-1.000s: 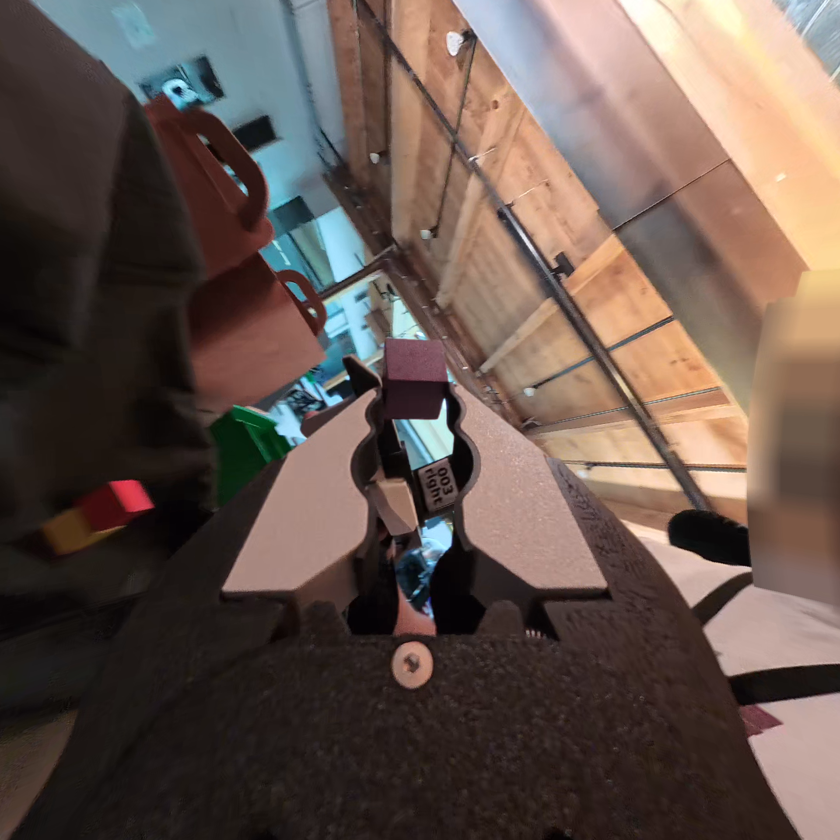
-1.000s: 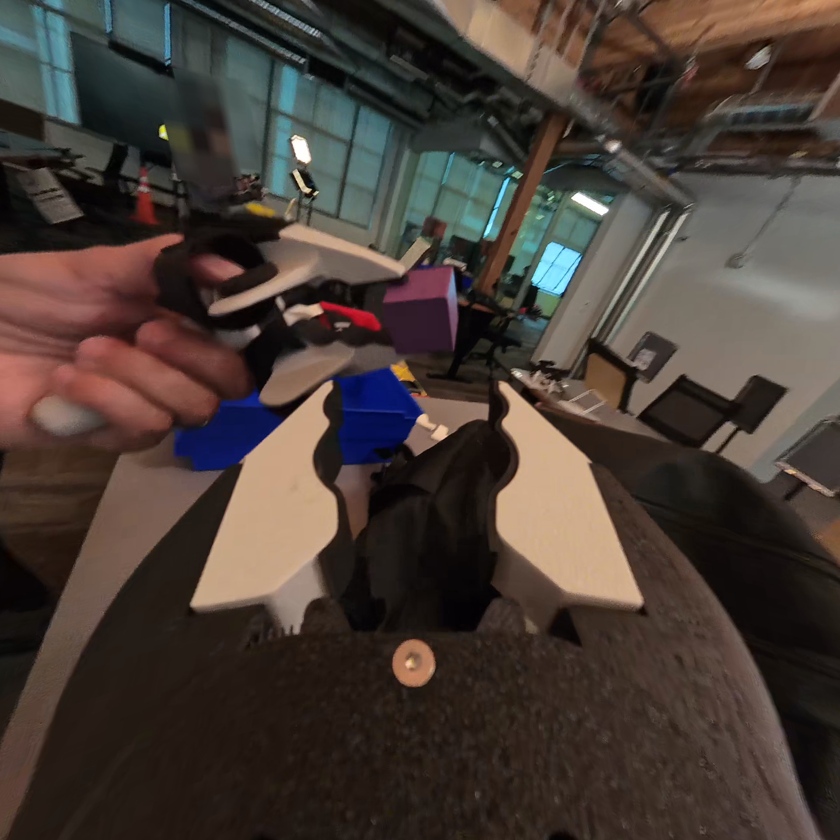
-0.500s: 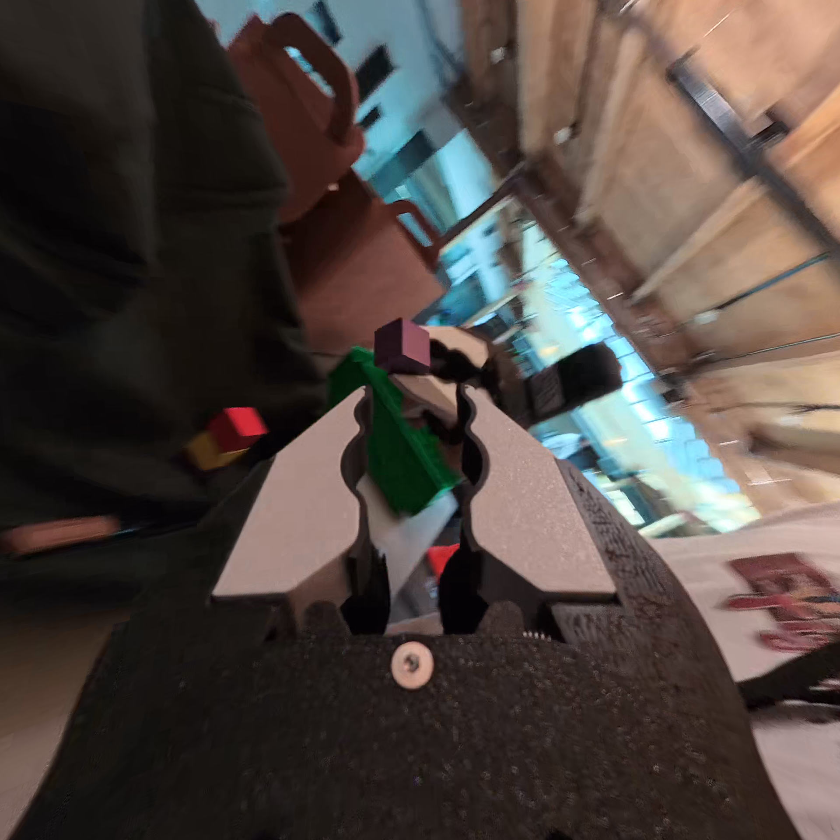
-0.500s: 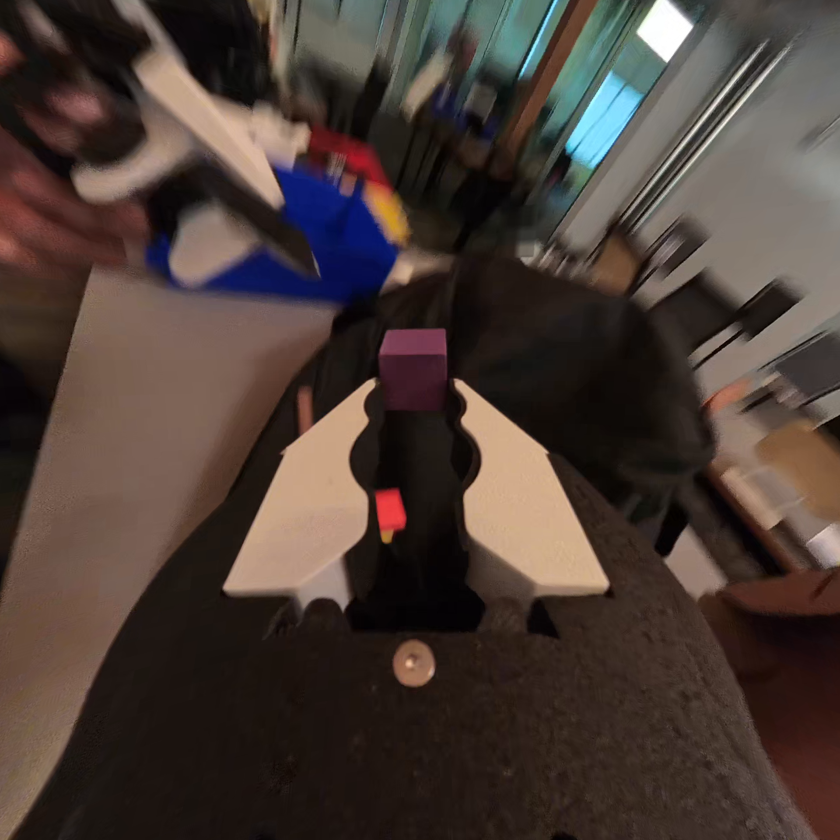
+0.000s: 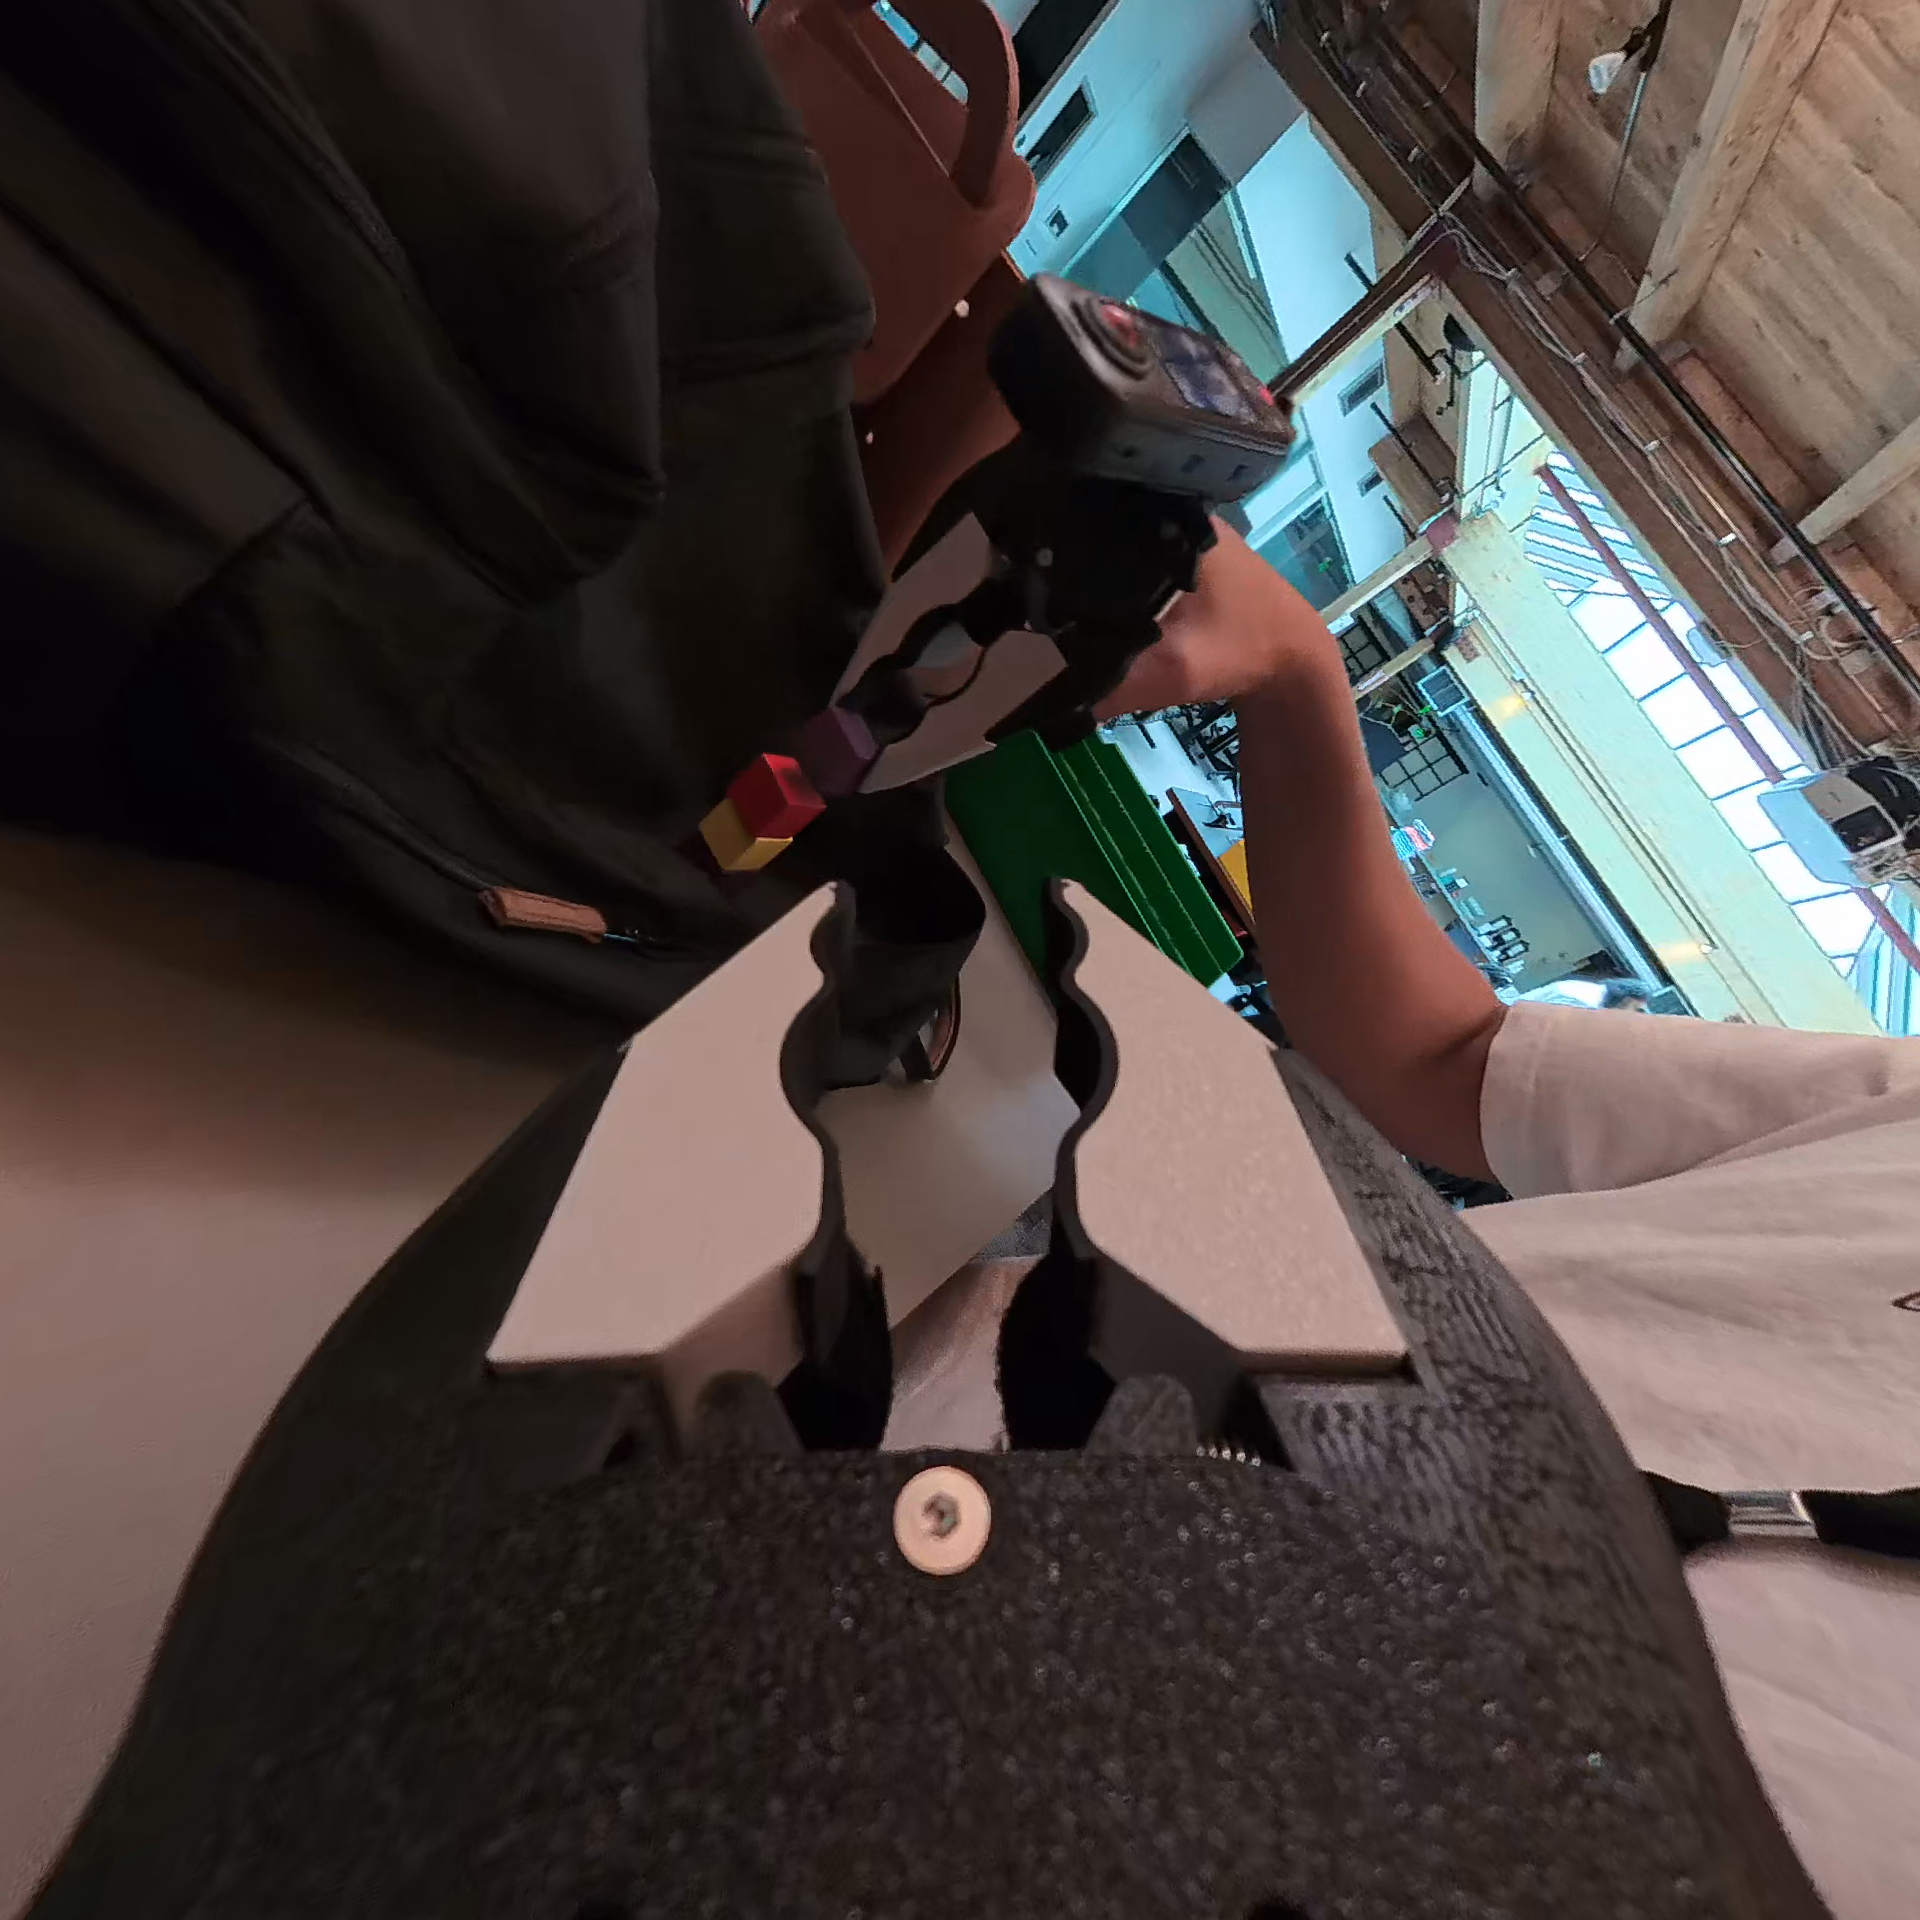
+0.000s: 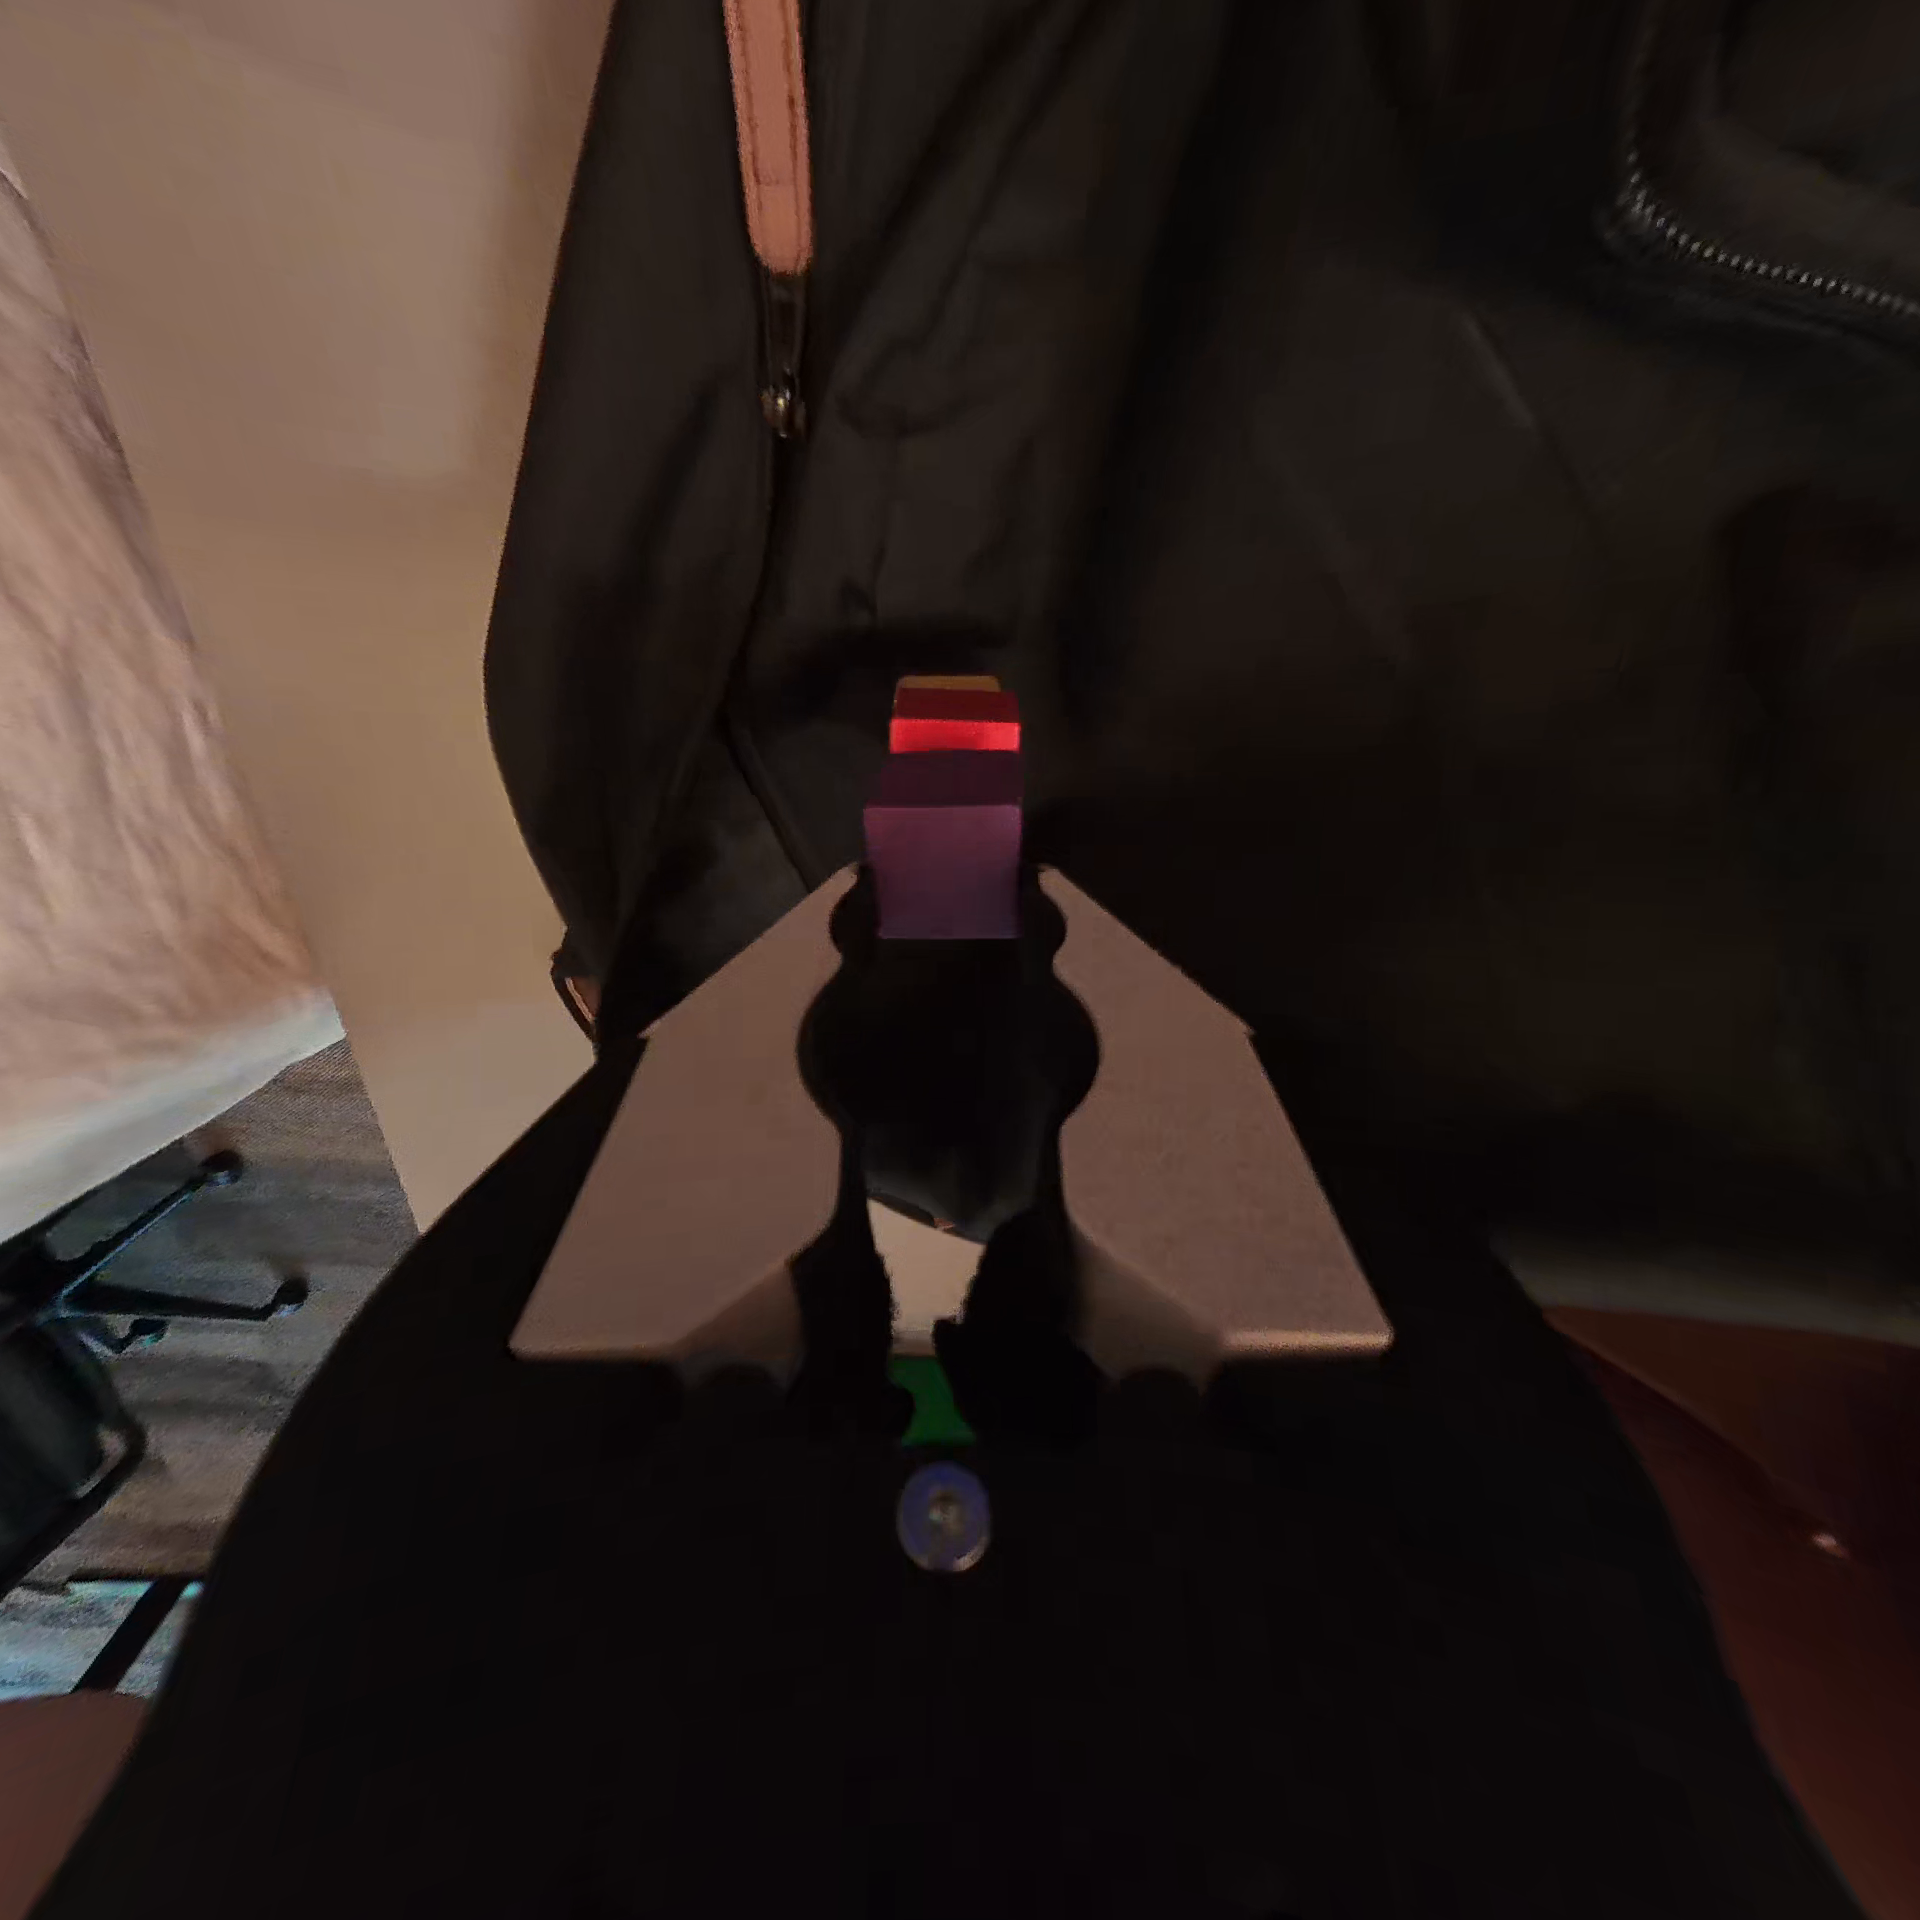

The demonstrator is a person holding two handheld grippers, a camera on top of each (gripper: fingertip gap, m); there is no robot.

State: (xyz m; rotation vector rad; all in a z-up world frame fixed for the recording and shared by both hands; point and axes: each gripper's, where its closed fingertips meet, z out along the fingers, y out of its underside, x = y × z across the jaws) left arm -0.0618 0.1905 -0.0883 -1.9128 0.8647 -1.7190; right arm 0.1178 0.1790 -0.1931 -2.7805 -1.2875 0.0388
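In the left wrist view, the left gripper [image 5: 940,914] stands with its jaws parted and nothing between them. The right gripper [image 5: 904,717] sits up at about 12 o'clock, pinching a purple cube [image 5: 836,750] against a red cube [image 5: 774,798] and a yellow cube [image 5: 740,840], all lying on a dark bag [image 5: 416,468]; a green bin [image 5: 1091,862] lies toward 1 o'clock. In the right wrist view, the fingertips clamp the purple cube [image 6: 943,871], with the red cube [image 6: 956,722] directly beyond at 12 o'clock, apparently touching.
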